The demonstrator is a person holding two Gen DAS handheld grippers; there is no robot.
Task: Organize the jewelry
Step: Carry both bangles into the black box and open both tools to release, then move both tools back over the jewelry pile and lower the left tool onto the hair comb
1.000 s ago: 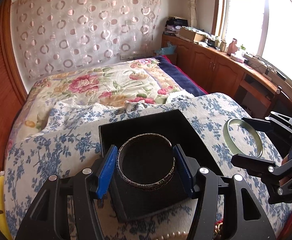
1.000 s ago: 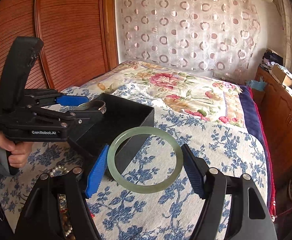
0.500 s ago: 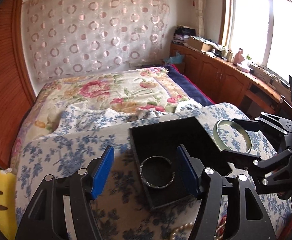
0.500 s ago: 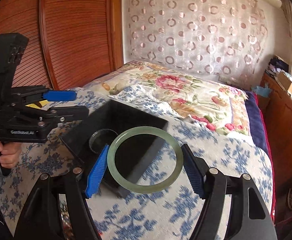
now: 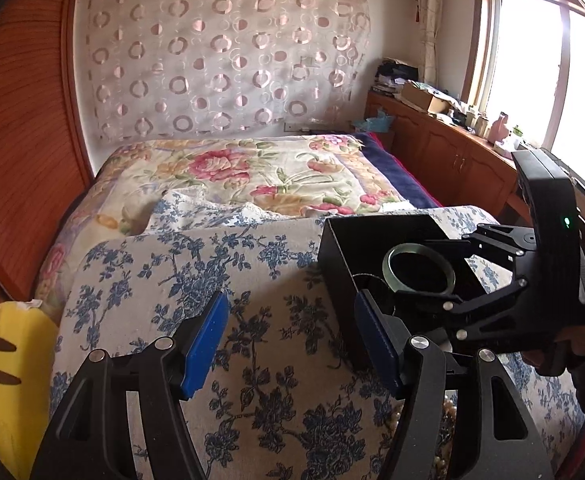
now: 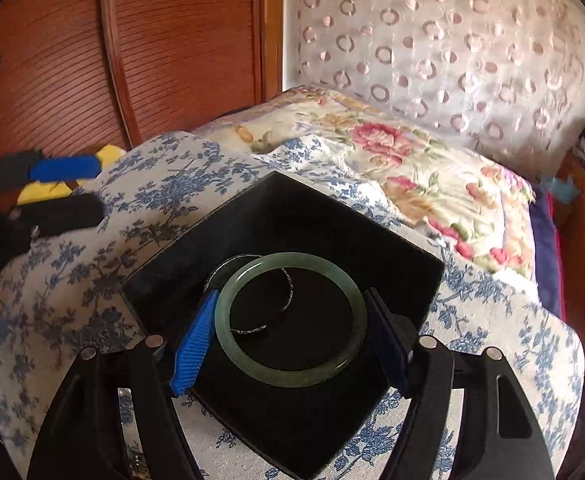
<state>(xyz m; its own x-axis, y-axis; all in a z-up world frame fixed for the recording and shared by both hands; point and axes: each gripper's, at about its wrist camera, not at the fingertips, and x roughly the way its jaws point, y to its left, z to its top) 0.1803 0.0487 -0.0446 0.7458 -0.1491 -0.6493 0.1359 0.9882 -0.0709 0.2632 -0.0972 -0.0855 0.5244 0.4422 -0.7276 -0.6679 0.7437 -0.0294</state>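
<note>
No readable text, label, brand or number on anything in either view.

Open black square box (image 6: 372, 240) partly occupied by patterned silver bangle (image 6: 288, 284); blue-floral cloth (image 5: 152, 280) alongside unobstructed.

I count two bangles at the black box (image 6: 412, 256): one green jade bangle (image 6: 290, 374) over it, one dark patterned bangle (image 6: 288, 284) inside. Two hand-held grippers, mine: left hand-held gripper (image 5: 292, 344), right hand-held gripper (image 6: 292, 344).
</note>
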